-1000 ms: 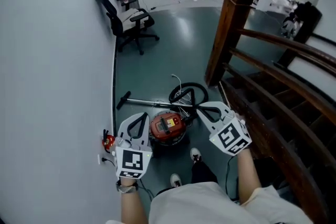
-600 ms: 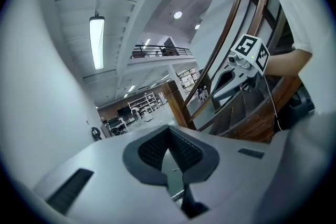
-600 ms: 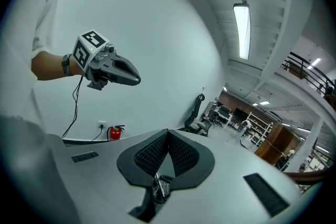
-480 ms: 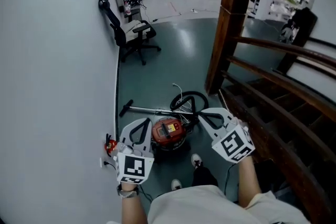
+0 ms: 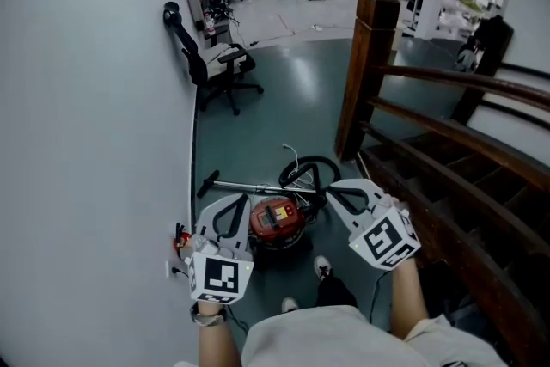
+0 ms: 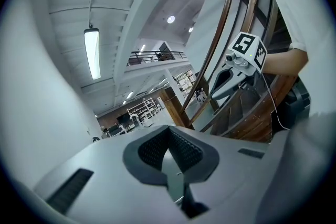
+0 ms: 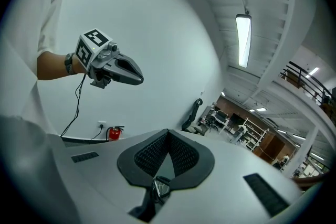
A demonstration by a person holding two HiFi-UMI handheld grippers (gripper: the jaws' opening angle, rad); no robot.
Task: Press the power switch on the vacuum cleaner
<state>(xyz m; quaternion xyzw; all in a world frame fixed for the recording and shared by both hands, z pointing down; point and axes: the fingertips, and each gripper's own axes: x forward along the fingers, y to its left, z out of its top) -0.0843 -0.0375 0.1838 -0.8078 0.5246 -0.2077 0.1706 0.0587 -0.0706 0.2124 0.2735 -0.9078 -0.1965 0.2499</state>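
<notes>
Vacuum cleaner (image 5: 277,219): red and black canister, yellow panel on top. It sat on the dark floor (image 5: 284,99) betw. the two grippers in the head view, just ahead of the person's shoes (image 5: 320,257). Switch too small to make out.
Hose (image 5: 309,161): black, looped on the floor just behind the canister.
Tube (image 5: 249,185): metal, lay flat behind the canister and ran toward the wall (image 5: 86,99).
L gripper (image 5: 234,202): jaws together, nothing betw. them. Held at the canister's left side, near the wall. Its own view looked out toward the staircase (image 5: 455,159) and the R gripper.
R gripper (image 5: 333,189): jaws together, empty. Held at the canister's right side, beside the staircase. Its own view looked toward the wall and the L gripper.
Fire extinguisher (image 5: 179,238): small, red, at the wall base, left of the L gripper.
Office chair (image 5: 215,64): stood against the wall, well beyond the canister.
Post (image 5: 365,73): dark wood, upright at the foot of the staircase, beyond the hose.
</notes>
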